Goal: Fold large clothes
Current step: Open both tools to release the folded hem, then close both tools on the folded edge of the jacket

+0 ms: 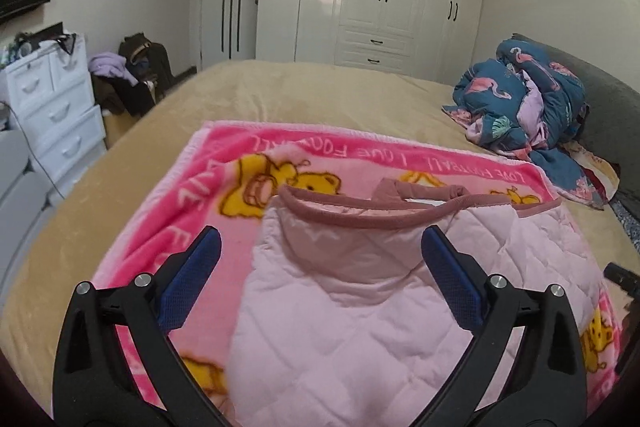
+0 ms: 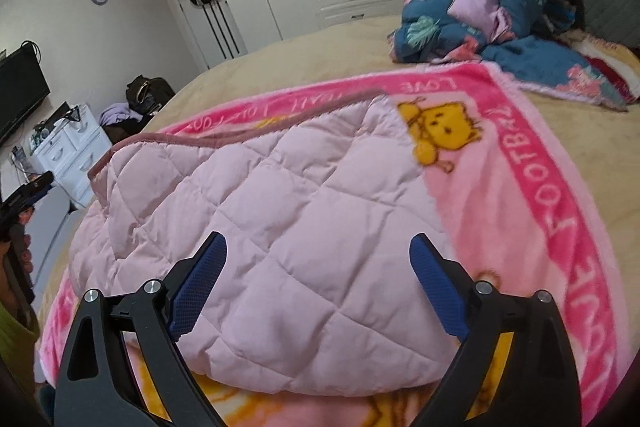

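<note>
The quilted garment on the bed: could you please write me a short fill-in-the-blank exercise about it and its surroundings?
1. The quilted garment is pale ____.
2. It lies on a pink blanket printed with yellow ____.
3. Both the left gripper and the right gripper have their jaws ____.

Answers: pink; bears; open

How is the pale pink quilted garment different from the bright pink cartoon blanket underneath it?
The quilted garment is pale, plain pink with diamond stitching and dusty rose trim; the cartoon blanket is hot pink, fuzzy, printed with yellow bears and white lettering. The garment is puffy and folded into a compact bundle; the blanket lies spread flat. The garment rests on top, covering only part of the wider blanket. Both are pink and lie on the tan bed.
</note>
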The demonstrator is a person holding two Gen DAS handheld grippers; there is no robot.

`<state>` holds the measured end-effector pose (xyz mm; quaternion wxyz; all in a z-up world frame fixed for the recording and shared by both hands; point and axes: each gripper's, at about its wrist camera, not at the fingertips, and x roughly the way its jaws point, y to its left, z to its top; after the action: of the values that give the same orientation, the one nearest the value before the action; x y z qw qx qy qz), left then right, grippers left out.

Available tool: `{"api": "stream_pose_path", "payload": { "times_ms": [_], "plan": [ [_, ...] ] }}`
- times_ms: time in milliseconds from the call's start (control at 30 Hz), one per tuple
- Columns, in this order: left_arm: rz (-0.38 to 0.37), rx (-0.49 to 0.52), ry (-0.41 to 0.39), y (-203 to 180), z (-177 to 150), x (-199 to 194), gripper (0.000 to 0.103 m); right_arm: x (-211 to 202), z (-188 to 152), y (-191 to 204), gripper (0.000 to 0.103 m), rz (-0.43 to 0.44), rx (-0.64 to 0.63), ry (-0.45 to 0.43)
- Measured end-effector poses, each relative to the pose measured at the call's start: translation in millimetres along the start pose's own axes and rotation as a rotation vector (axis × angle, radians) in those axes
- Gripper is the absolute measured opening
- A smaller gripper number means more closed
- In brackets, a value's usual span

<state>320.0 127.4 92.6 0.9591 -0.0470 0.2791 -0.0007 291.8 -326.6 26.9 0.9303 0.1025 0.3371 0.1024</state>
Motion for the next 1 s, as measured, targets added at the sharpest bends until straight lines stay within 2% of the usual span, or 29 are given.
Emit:
{"api": "stream_pose_path", "payload": {
  "times_ms": [233, 433, 667, 800, 900, 1000],
  "plan": [
    [0.044, -0.002, 0.035, 30.7, -24.8, -8.1, 0.094, -21.6, -5.3, -9.4, 0.093, -0.087, -0.065, -0.04],
    [0.049, 0.026, 0.112, 41.1, -53.8, -0.5, 0.094, -9.7, -18.0, -19.6, 0.093, -0.124, -0.074, 0.001],
    [0.001, 0.04, 0.181, 38.2, -89.9, 10.3, 0.094, 8.3, -32.2, -16.9, 0.093, -0.135, -0.093, 0.037],
    [-0.047, 0.026, 0.224, 37.4, -98.7, 26.1, 0.094, 14.7, -34.5, -16.3, 0.093, -0.163, -0.117, 0.041],
    [-0.048, -0.005, 0.25, 42.4, -102.2, 40.6, 0.094, 19.2, -32.6, -19.3, 0.093, -0.162, -0.107, 0.043],
    [-0.076, -0.033, 0.247, 43.0, -105.5, 49.4, 0.094, 27.5, -31.3, -21.6, 0.093, -0.163, -0.115, 0.051]
  ]
}}
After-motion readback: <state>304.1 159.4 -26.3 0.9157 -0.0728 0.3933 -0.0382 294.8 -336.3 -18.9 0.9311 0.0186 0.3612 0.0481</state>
